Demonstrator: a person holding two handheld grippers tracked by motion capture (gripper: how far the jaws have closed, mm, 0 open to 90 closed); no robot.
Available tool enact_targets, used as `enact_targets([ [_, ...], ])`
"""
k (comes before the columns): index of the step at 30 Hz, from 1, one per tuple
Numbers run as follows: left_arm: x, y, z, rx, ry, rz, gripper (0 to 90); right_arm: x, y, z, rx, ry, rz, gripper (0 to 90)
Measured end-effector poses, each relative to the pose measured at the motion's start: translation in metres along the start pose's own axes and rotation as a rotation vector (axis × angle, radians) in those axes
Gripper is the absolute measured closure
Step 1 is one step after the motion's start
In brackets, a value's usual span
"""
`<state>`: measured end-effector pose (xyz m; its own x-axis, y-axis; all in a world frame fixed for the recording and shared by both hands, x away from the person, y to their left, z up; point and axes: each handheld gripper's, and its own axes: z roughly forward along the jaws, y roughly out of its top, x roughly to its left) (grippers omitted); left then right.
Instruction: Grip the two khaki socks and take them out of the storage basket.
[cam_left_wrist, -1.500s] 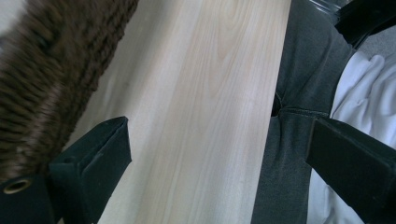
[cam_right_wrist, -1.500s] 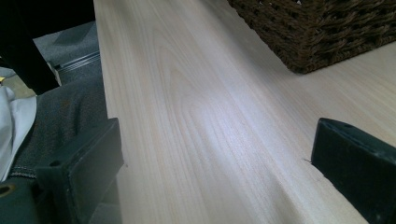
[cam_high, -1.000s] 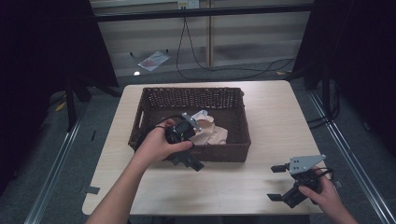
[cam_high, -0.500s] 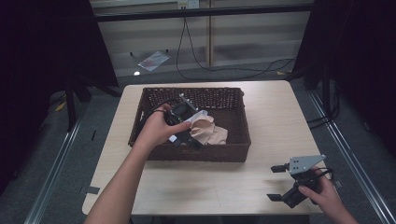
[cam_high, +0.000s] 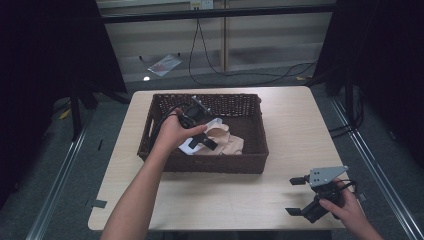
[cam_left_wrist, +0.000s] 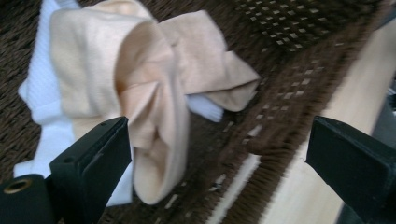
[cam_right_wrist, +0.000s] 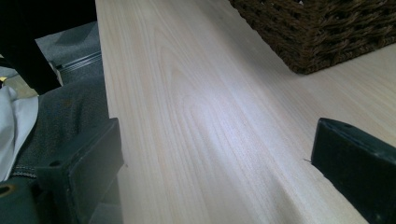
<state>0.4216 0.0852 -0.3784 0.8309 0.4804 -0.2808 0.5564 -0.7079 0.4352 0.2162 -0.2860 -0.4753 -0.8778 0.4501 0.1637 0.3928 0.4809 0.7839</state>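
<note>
A dark brown wicker basket stands on the middle of the pale wooden table. In it a crumpled beige cloth lies on top of a white cloth. My left gripper is inside the basket, open, just above the cloths. In the left gripper view its jaws stand wide apart; the beige cloth lies against the left jaw, the white cloth beneath it. My right gripper rests open near the table's front right corner, holding nothing.
The basket's corner rises ahead of the right gripper, with bare tabletop between. Cables and a small packet lie on the floor beyond the table. A tape strip marks the front left corner.
My left gripper has moved from the basket's front rim away from the person and into the basket, over the cloths. The right gripper has stayed where it was.
</note>
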Motion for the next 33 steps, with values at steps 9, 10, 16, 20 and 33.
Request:
enact_targets([
  [9,0.021,0.005,0.017,-0.016,0.08,-0.052,7.0,0.0,0.0,0.0,-0.001,0.003,0.0,1.5],
  [10,0.023,0.006,0.019,-0.014,0.082,-0.063,7.0,0.0,0.0,0.0,-0.001,0.003,0.0,1.5],
  [16,0.035,0.007,0.029,-0.016,0.094,-0.098,14.8,0.0,0.0,-0.001,-0.003,0.0,-0.003,1.5],
  [20,0.042,0.006,0.031,-0.036,0.13,-0.117,23.3,0.0,0.0,-0.002,-0.005,0.003,-0.001,1.5],
  [33,0.052,0.001,0.032,-0.013,0.099,-0.097,80.7,0.0,0.0,-0.002,-0.008,0.005,0.0,1.5],
])
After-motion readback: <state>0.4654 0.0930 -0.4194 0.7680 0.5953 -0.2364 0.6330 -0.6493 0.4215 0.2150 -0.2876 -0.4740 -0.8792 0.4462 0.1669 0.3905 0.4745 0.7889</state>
